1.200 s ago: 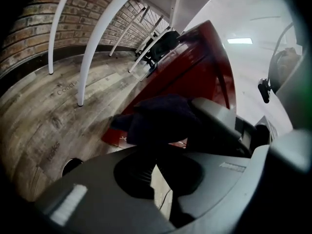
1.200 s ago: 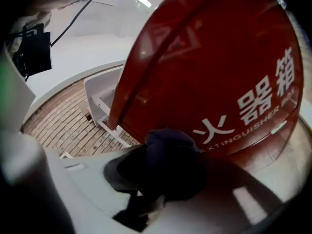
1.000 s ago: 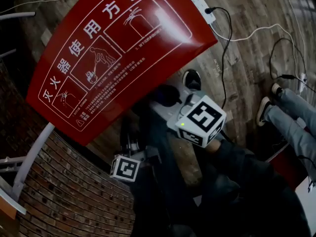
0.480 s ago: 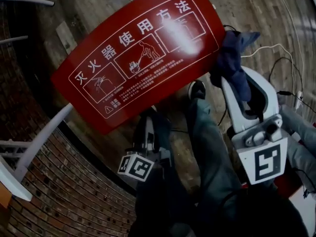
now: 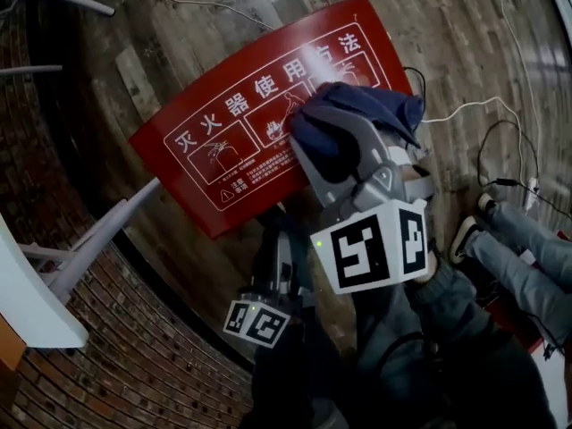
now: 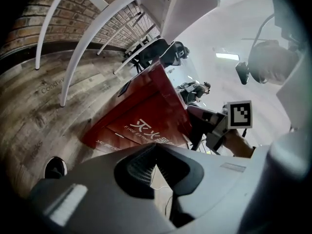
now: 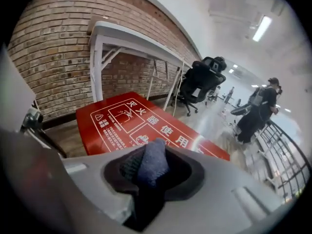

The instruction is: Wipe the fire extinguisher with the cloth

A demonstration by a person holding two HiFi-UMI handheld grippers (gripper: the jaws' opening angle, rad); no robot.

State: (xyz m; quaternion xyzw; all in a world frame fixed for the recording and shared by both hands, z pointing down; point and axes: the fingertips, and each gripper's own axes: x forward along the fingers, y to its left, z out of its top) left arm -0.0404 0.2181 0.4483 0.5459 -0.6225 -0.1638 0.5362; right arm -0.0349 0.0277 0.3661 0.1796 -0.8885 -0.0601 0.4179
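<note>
While the right gripper [image 5: 350, 146] hangs over the red box-shaped fire extinguisher cabinet [image 5: 223, 146] with white printed instructions, its jaws are clamped on a dark blue soft cloth [image 5: 371, 104]. They have just been closing a little more on it. The cloth bulges out in front of the jaw tips, above the cabinet's printed top face near its right end. I cannot tell if the cloth already touches the red surface.

The cabinet lies on the grey wooden plank floor [image 5: 179, 25], directly ahead of and below this gripper. The left gripper [image 6: 155, 155] is lower and nearer to the person, with its jaws pressed together and nothing between them. From it, the cabinet is ahead and slightly to the left. Beyond the cabinet stand a white metal table frame [image 7: 131, 38] and a red brick wall [image 7: 53, 57].
</note>
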